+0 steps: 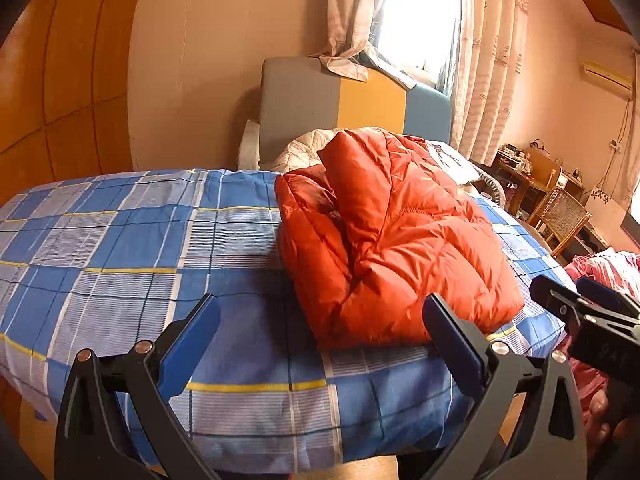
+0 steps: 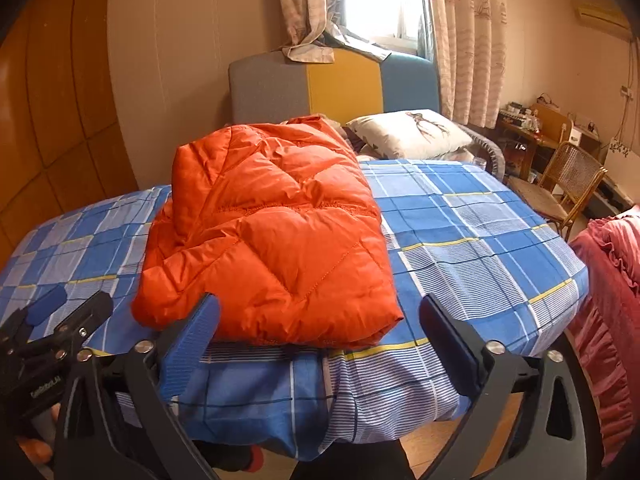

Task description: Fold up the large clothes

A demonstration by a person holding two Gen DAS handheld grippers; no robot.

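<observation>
the jacket (image 2: 264,232) is bright orange with stitched quilting lines. the bedsheet (image 2: 472,232) is a blue and pale striped check crossed by thin yellow and white lines. the headboard (image 2: 340,84) has grey, yellow and blue panels. the pillow (image 2: 408,134) is white with a deer print. the gripper pads (image 1: 188,344) are blue on black fingers. the curtains (image 2: 468,40) are pale pink, patterned.
</observation>
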